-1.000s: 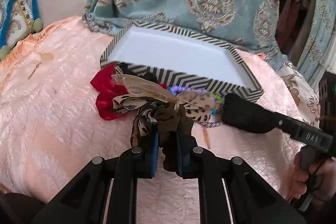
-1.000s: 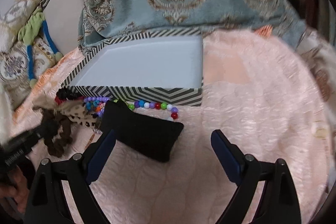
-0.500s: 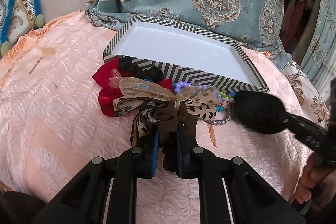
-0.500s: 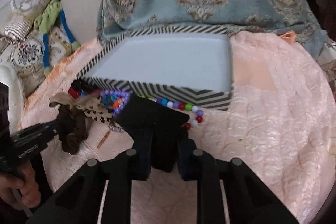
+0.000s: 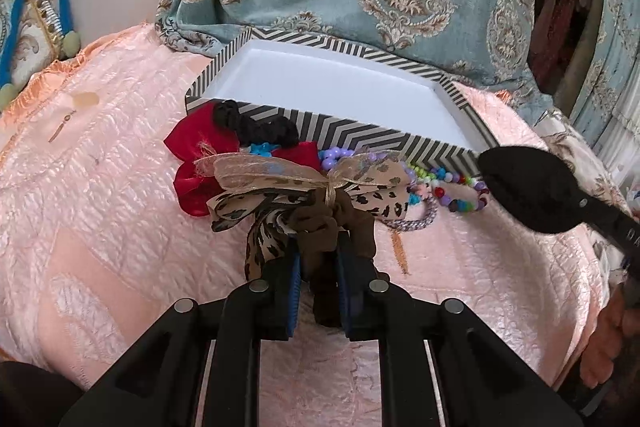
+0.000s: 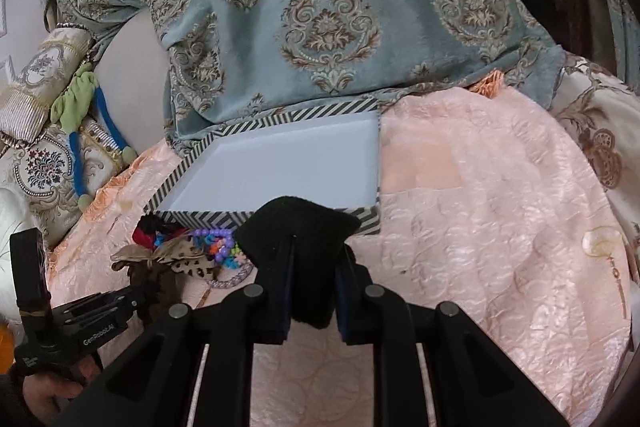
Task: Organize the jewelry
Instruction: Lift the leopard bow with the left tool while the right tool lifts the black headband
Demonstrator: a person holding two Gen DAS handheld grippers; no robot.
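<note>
Holding a soft black pouch (image 6: pixel 298 239) in our right gripper (image 6: pixel 312 301) and a brown bow (image 5: pixel 320 223) in our left gripper (image 5: pixel 318 267), both squeezed tight, we could drag the beads (image 5: pixel 452 187) off

- White lettering "GenRobot.AI" on the black body of the left gripper (image 6: pixel 154 297), seen in the right wrist view.
- Other markings: illegible.

Right gripper (image 6: pixel 312 291) clamped on black fabric pouch (image 6: pixel 298 227), jaws just closed onto it, pouch lifted in front of striped box (image 6: pixel 276 167) near wall. Box sitting toward far edge of peach bedspread (image 6: pixel 480 211), interior bare white. Bead bracelets (image 6: pixel 218 247) and leopard bow (image 6: pixel 176 253) beside box's near-left corner (left gripper (image 6: pixel 132 297) there, fingertips hidden).
</note>
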